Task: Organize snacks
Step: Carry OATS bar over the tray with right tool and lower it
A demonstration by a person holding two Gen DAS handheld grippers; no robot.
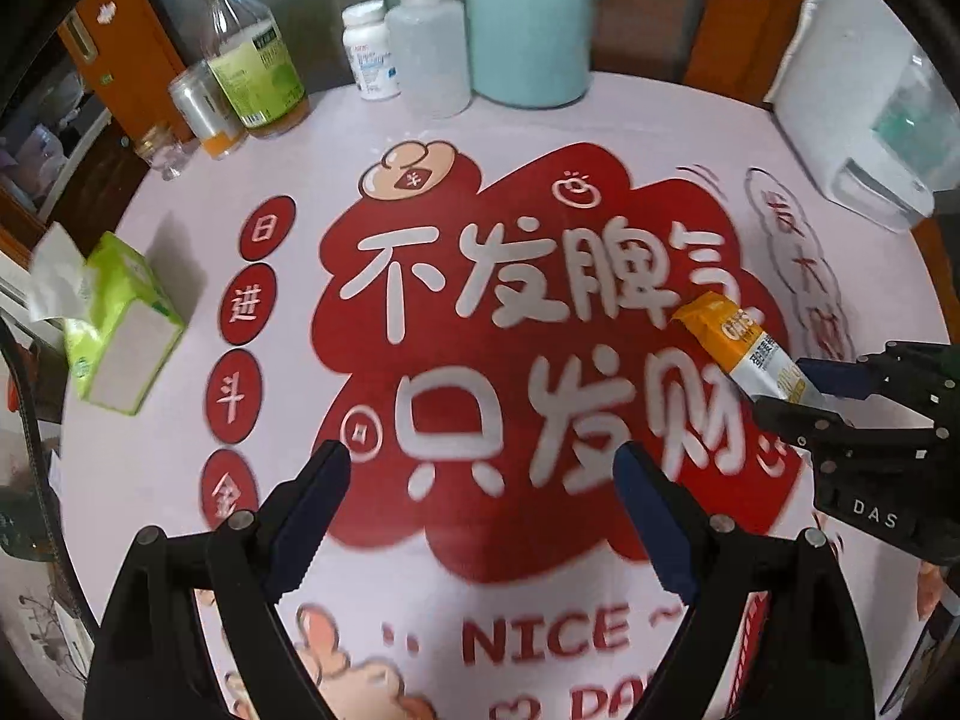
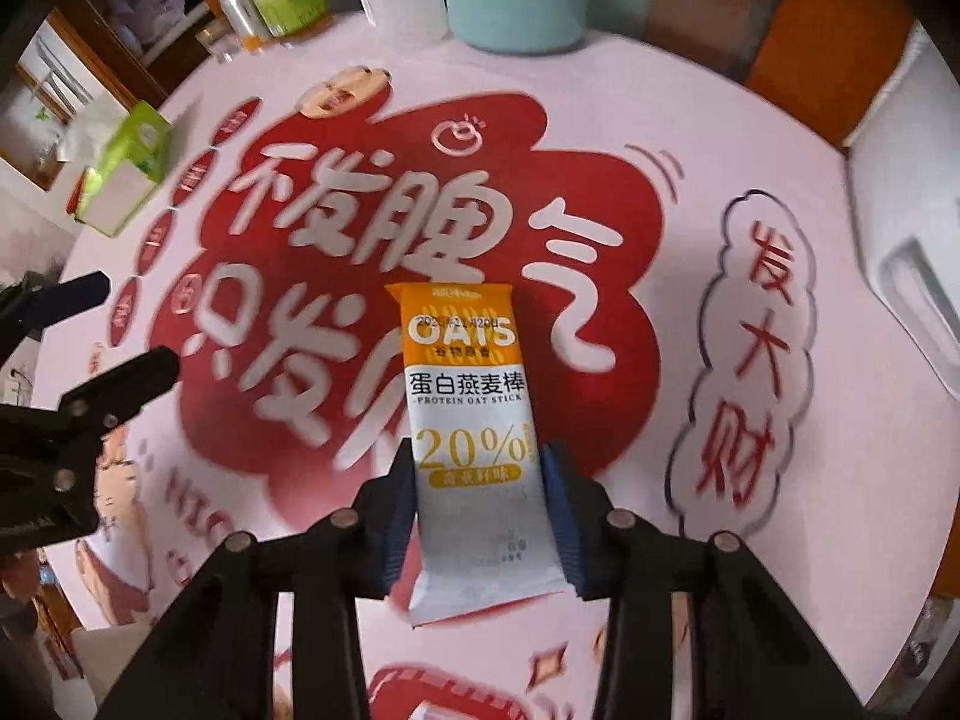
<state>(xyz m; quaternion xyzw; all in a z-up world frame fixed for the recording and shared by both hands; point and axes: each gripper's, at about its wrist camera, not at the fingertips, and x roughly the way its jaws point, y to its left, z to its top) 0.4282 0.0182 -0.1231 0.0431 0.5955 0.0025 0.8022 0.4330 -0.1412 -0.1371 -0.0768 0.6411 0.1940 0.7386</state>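
Observation:
An orange and white oat stick packet (image 2: pixel 468 408) marked OATS hangs above the round table, with my right gripper (image 2: pixel 480 468) shut on its lower half. In the left wrist view the same packet (image 1: pixel 729 342) juts out from the right gripper (image 1: pixel 798 387) at the right edge. My left gripper (image 1: pixel 483 468) stands open over the red print on the tablecloth, with nothing between its fingers. It shows in the right wrist view as the left gripper (image 2: pixel 132 324) at the left edge.
At the table's far edge stand a teal canister (image 1: pixel 528 30), a squeeze bottle (image 1: pixel 426 54), a white pill bottle (image 1: pixel 372 51), a green-labelled bottle (image 1: pixel 255 60) and a can (image 1: pixel 201 108). A green tissue box (image 1: pixel 120 330) lies left. A white appliance (image 1: pixel 870 120) sits right.

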